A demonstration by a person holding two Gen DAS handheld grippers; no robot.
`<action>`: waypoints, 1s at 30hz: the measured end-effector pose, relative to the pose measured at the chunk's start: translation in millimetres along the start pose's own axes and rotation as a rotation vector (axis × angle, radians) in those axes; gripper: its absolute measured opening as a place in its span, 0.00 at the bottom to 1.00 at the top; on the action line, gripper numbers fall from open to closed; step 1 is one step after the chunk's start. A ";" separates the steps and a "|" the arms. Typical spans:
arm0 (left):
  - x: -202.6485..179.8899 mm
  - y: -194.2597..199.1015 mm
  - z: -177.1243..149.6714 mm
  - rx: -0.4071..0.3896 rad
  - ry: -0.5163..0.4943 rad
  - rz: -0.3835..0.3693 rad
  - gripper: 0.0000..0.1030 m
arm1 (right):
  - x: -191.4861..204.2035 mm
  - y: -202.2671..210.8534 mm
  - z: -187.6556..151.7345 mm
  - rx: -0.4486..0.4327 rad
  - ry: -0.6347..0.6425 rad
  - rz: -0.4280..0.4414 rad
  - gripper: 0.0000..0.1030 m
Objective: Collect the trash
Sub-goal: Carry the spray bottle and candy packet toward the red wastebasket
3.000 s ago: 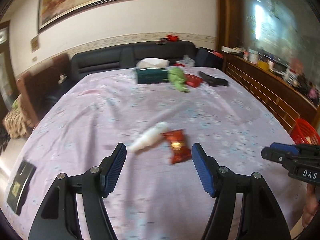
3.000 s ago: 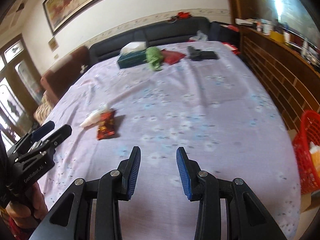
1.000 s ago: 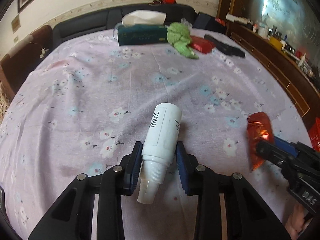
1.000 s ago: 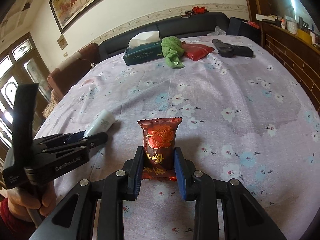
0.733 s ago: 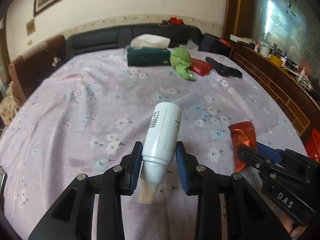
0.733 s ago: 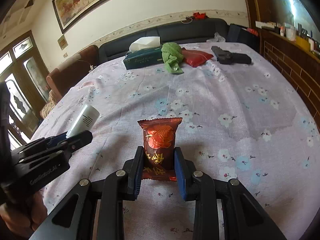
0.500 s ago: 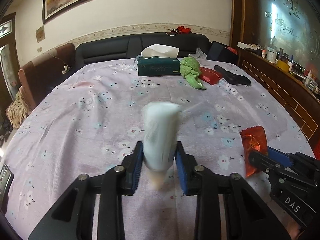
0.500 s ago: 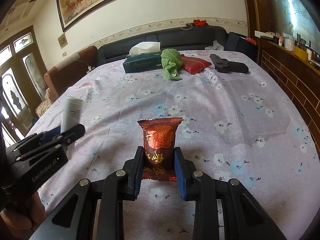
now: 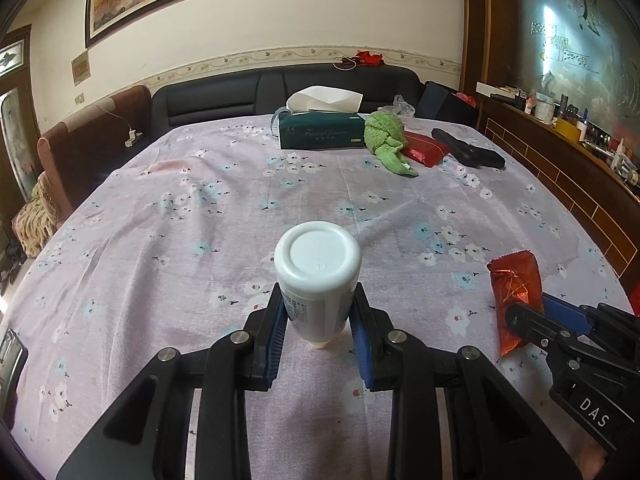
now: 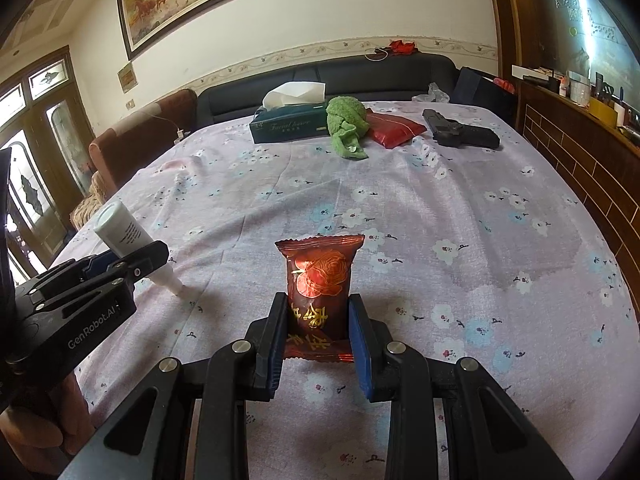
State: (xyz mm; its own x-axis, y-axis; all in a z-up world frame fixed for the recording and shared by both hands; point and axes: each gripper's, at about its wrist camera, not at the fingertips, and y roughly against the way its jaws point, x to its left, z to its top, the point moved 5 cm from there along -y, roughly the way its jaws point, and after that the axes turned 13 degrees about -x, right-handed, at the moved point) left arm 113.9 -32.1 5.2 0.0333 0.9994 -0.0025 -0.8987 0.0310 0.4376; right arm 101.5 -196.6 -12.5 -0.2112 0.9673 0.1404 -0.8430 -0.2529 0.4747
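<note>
Two pieces of trash are already off the desk [image 9: 168,216], one in each claw. The left claw [image 9: 318,322] is clamped on a white bottle [image 9: 318,268], which sits at the bottom centre of the left wrist view with its flat base turned toward the camera and its nozzle pointing down at the flowered cloth. The right claw [image 10: 318,322] is clamped on a red snack wrapper [image 10: 320,280], bottom centre of the right wrist view, pinched low on its body with the crimped top edge standing free. My judgement is that the bottle is the likelier one to go wrong: its body is smooth and round, and it is held by its lower part only, so a quick swing could let it pivot or slide out nozzle first. The wrapper is soft and light, so it could crumple and slip through the pads if the hold loosens. Neither now view shows a bin, so the carry may be long. Far up the frame, the tissue box [image 9: 322,132], green cloth [image 9: 386,136] and a black pistol-shaped object [image 9: 468,152] lie well apart from both claws.
</note>
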 end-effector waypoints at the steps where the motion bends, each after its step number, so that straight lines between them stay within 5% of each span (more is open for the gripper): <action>1: 0.0 0.4 0.1 -0.002 0.000 0.001 0.28 | 0.3 0.6 0.1 -0.002 0.001 0.001 0.30; 22: -4.2 3.1 0.0 -0.008 -0.002 -0.023 0.28 | 1.5 3.9 1.7 -0.013 0.003 -0.006 0.30; 30: -23.5 13.4 3.9 0.013 0.030 -0.169 0.28 | -22.4 21.0 9.9 -0.018 -0.106 -0.036 0.30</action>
State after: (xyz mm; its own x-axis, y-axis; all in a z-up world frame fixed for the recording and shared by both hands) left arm 102.7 -55.2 14.6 0.1707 0.9799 -0.1036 -0.8755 0.1990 0.4404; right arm 93.5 -223.7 2.9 -0.1277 0.9681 0.2154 -0.8581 -0.2168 0.4655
